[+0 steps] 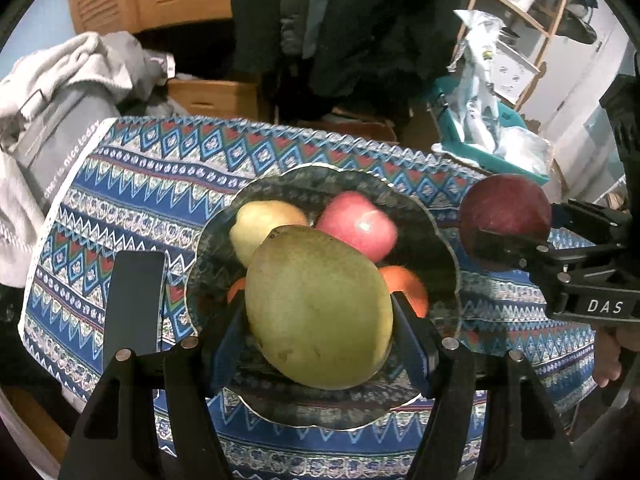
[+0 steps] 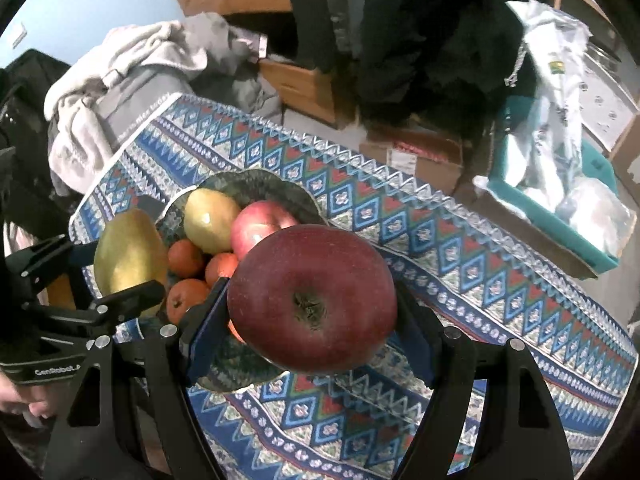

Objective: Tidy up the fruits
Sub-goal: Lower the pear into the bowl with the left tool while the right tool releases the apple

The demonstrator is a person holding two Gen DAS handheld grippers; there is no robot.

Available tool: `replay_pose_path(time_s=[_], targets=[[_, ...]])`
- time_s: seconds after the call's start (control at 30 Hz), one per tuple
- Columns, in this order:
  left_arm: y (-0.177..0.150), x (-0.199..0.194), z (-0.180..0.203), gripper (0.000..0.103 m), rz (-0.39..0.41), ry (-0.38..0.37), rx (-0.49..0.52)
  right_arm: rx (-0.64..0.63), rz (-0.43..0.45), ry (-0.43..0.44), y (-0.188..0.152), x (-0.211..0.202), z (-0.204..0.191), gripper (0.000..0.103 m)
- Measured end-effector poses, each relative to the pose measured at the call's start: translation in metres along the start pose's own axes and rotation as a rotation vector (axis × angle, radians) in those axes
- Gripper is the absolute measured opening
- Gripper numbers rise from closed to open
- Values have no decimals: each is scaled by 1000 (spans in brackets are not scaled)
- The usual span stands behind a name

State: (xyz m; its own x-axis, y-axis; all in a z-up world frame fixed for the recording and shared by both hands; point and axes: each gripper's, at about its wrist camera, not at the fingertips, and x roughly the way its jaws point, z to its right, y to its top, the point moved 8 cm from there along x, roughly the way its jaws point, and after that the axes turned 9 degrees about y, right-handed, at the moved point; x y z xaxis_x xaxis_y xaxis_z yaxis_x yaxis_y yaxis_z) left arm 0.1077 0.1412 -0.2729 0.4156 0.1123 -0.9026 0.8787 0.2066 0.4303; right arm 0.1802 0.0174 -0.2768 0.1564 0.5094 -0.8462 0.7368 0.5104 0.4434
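Grey clothes (image 1: 72, 76) heaped beside the patterned tablecloth (image 1: 140, 184) — a teal bin (image 2: 560, 216) stuffed with plastic bags (image 2: 556, 92).

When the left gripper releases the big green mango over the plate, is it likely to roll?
Probably yes: the mango is rounded and smooth, so it may roll. The plate already holds fruit, leaving little flat space. It looks large for the left gripper, so likely heavy.

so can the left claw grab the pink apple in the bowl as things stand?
Probably not: the left claw is shut on the green mango, which hangs between it and the pink apple.
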Motion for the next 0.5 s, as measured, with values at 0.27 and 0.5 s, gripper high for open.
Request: replay_pose_path(time_s=[0.27, 0.5], targets=[[-6, 22, -15, 70, -47, -5, -33, 4, -55, 5, -2, 31, -3, 78], [-9, 36, -18, 70, -79, -18, -44, 5, -78, 7, -1, 46, -7, 78]])
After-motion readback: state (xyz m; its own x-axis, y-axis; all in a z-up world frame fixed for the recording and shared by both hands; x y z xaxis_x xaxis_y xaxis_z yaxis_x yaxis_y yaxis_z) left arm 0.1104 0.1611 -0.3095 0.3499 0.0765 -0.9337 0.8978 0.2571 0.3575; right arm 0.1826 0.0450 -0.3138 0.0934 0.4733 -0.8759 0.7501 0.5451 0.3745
